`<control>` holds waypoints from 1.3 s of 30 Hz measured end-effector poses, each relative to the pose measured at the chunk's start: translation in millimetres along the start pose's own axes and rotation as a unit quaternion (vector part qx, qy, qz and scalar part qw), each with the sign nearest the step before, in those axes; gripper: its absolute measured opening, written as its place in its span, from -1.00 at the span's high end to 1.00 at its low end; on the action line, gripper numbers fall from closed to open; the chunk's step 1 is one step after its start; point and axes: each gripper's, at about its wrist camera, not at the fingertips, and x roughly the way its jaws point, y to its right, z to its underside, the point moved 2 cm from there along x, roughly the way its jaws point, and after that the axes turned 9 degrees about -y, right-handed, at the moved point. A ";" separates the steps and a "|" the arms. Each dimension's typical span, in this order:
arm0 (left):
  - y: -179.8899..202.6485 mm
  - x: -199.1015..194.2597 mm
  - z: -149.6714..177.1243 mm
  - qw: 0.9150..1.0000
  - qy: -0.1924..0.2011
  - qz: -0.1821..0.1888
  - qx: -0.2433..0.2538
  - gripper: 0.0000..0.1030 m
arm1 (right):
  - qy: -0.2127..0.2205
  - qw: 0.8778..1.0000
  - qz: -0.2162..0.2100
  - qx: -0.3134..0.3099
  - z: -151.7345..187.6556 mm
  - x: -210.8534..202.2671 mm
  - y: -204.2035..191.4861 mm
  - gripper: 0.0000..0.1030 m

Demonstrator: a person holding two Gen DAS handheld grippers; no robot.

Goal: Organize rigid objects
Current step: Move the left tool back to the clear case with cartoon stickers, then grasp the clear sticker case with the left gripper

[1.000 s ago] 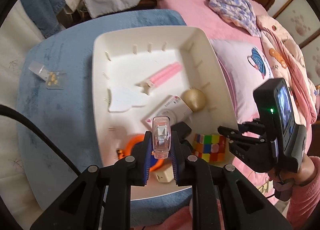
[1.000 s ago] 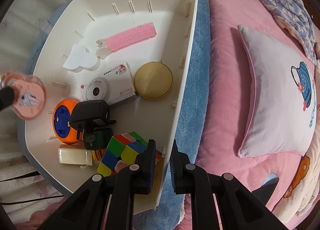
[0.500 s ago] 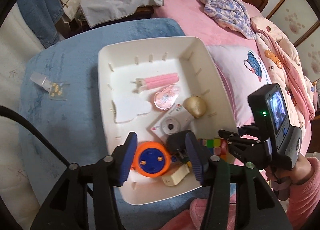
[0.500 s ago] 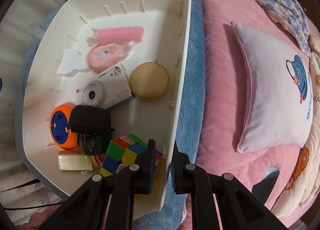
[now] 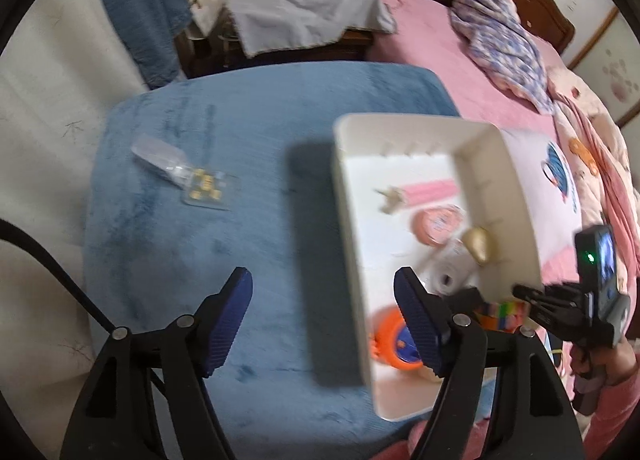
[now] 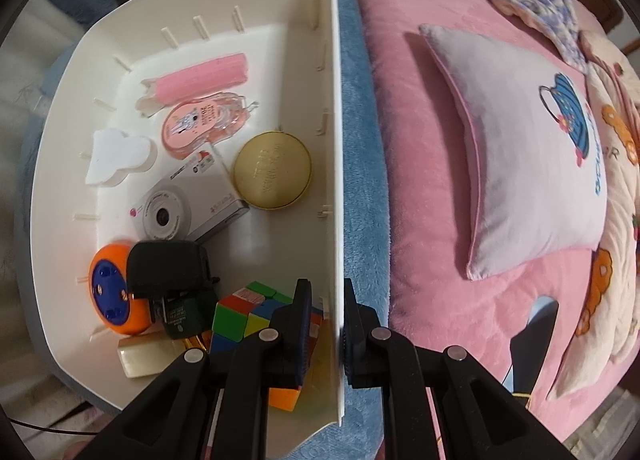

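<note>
A white bin stands on a blue blanket. It holds a pink case, a pink comb, a gold compact, a camera, a Rubik's cube, an orange disc and a black adapter. My left gripper is open and empty, over the blanket by the bin's left wall. My right gripper is shut on the bin's right wall. A clear packet lies on the blanket at left.
A pale pillow lies on the pink bed right of the bin. A grey cloth and blue towel hang behind the blanket. A white cloud shape and cream block also sit in the bin.
My left gripper opened and let go of the pink case, which now lies in the bin. It then swung left over the blanket. The right gripper stayed on the bin wall.
</note>
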 end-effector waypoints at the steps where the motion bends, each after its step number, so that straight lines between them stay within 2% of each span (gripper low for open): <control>1: -8.7 1.2 -3.7 1.000 0.002 -0.002 -0.009 -0.49 | 0.000 1.000 0.001 0.006 -0.1 0.1 0.3 0.72; 8: -60.2 25.6 -33.2 0.998 0.011 -0.006 -0.060 -0.59 | 0.001 0.999 0.013 0.033 -1.8 0.4 1.0 0.72; 14: -89.2 58.8 -51.5 0.997 0.009 -0.018 -0.074 -0.65 | 0.004 0.998 0.018 0.055 -4.0 0.3 0.7 0.70; 19: -110.9 91.7 -62.6 0.995 0.004 -0.013 -0.094 -0.65 | 0.008 0.997 0.032 0.068 -5.4 0.9 0.2 0.70; 30: -132.1 142.5 -82.3 0.993 -0.002 -0.005 -0.119 -0.65 | -0.003 0.996 0.061 0.071 -5.5 1.1 -4.3 0.70; 39: -135.5 158.7 -85.4 0.992 -0.008 0.002 -0.128 -0.65 | -0.008 0.995 0.065 0.074 -6.9 2.0 -4.4 0.67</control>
